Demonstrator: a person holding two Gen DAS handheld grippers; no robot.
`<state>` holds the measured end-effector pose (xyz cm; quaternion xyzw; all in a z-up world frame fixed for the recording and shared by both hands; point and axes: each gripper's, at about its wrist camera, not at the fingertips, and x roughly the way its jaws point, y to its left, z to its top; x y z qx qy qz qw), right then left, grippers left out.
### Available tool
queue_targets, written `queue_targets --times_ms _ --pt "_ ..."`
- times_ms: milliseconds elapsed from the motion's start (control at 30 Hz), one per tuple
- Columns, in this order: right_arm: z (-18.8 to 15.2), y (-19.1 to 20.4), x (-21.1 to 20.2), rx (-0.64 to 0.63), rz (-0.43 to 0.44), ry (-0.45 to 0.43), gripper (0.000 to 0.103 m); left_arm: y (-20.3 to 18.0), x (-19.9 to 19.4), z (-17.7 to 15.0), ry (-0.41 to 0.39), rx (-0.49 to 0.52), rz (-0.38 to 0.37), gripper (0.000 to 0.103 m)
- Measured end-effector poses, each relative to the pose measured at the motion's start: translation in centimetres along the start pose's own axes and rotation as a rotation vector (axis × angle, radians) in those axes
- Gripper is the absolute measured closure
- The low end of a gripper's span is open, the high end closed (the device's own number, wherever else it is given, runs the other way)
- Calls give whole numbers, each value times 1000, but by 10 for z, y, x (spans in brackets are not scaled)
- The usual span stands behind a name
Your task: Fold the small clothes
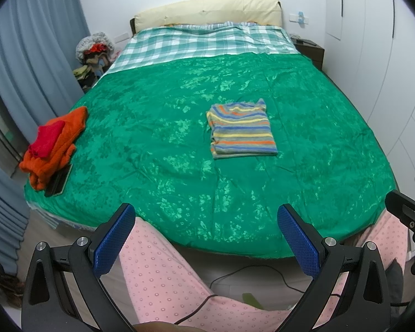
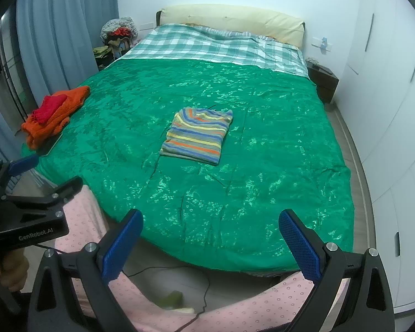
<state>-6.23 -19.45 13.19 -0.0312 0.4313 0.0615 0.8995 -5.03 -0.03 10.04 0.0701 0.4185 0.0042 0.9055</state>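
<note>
Striped shirt lay folded flat in the middle of the green blanket, its long side running toward the pillow, collar end far. Orange clothes sat well apart at the left edge. Both the left gripper and right gripper hung wide open, empty, over pink pants.

I am counting three garments lying on one bed: one folded striped shirt, one orange sweater and one red piece on it. I am seeing two tools, left tool and right tool, both spread wide.
</note>
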Motion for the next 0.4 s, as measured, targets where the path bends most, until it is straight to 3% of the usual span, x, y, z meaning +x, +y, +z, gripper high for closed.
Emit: queue_targets --times_ms 400 --pt "-2 -2 0 6 -5 -2 5 -5 -5 -1 -26 -3 -8 0"
